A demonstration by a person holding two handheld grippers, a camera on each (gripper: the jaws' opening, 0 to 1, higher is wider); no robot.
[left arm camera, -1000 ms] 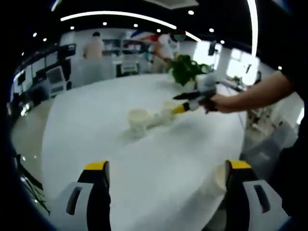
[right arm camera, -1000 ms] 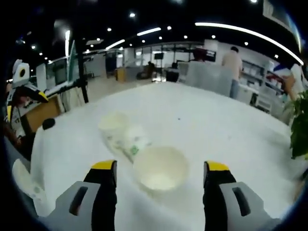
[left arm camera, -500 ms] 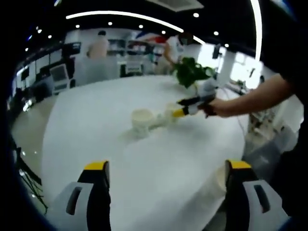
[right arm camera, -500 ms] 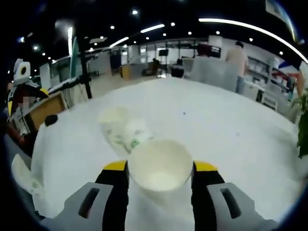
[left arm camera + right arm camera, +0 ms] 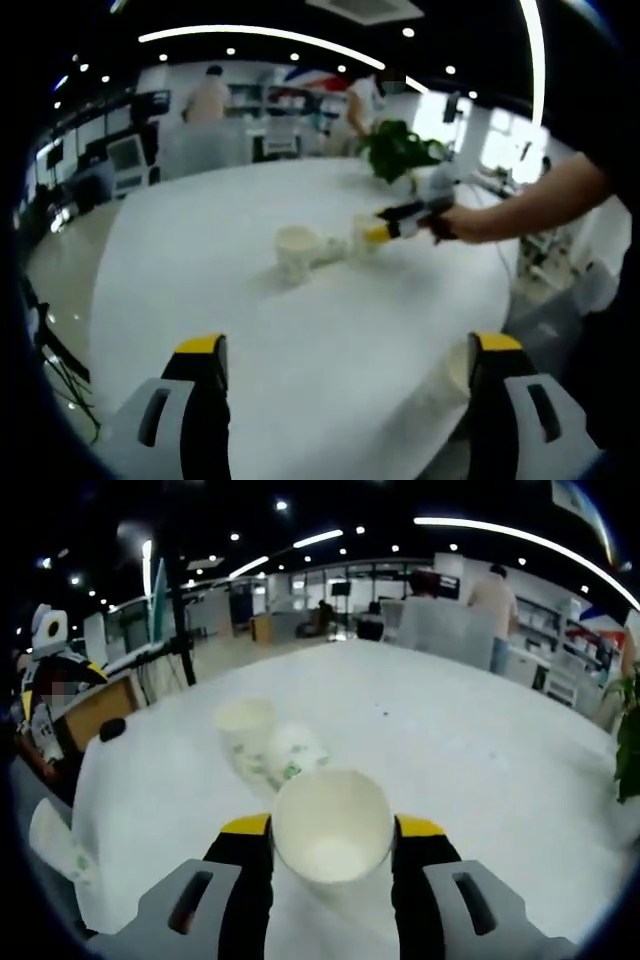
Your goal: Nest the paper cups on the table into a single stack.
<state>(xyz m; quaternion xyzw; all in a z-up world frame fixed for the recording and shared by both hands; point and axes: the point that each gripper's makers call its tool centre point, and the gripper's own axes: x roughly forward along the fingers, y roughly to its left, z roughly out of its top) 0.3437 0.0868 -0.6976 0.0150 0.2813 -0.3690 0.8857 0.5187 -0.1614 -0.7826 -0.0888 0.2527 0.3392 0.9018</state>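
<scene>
The right gripper [image 5: 332,830] has its yellow-tipped jaws clamped on an upright white paper cup [image 5: 332,825], just short of two more white paper cups [image 5: 268,742] on the round white tabletop [image 5: 480,750]. I'd lift it level, then seat it straight into the nearer cup, squeezing lightly so the rim keeps its shape. A second ago those jaws stood wide around the cup. The left gripper [image 5: 345,350] waits with jaws wide, another white cup [image 5: 458,368] beside its right jaw.
</scene>
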